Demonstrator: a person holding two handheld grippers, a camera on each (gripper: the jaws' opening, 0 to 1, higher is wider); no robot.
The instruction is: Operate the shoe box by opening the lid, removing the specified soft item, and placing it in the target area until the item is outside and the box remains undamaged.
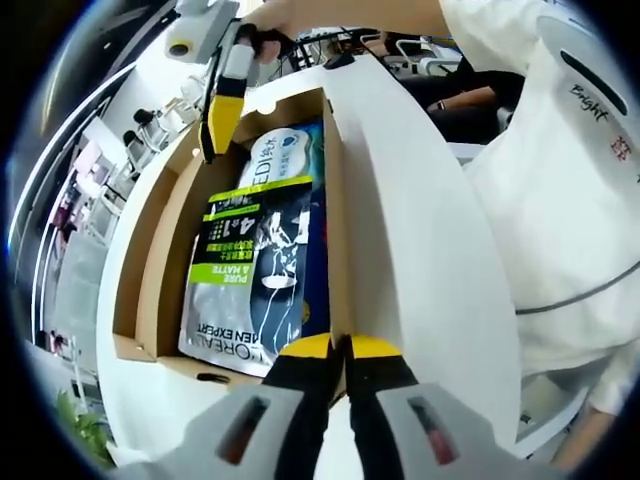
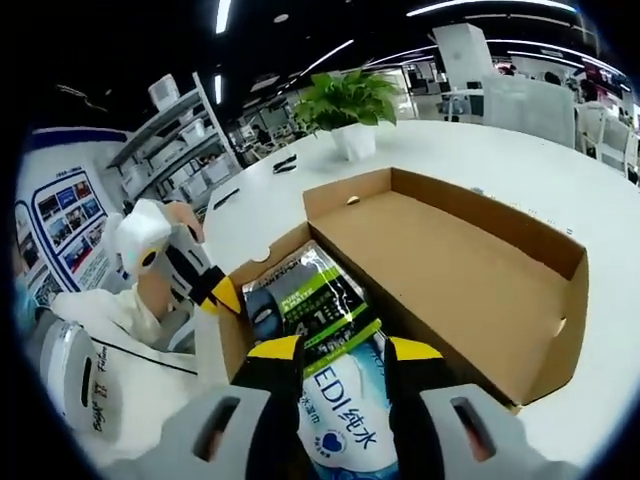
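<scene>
Dark pack [image 1: 255, 280] in the box is printed "PURE & MATTE", "4 in 1", "MEN EXPERT" and a cut-off "OREAL". White-blue pack [image 2: 345, 425] beneath is marked "EDI" plus Chinese characters. "Bright" is read on the person's white shirt [image 1: 590, 105]. Wall poster text is too small to read.

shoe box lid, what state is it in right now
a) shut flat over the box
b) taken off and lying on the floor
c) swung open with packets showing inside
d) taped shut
c: the lid lies swung open beside the shoe box, brown inside up, and the packets show in the box.
</scene>
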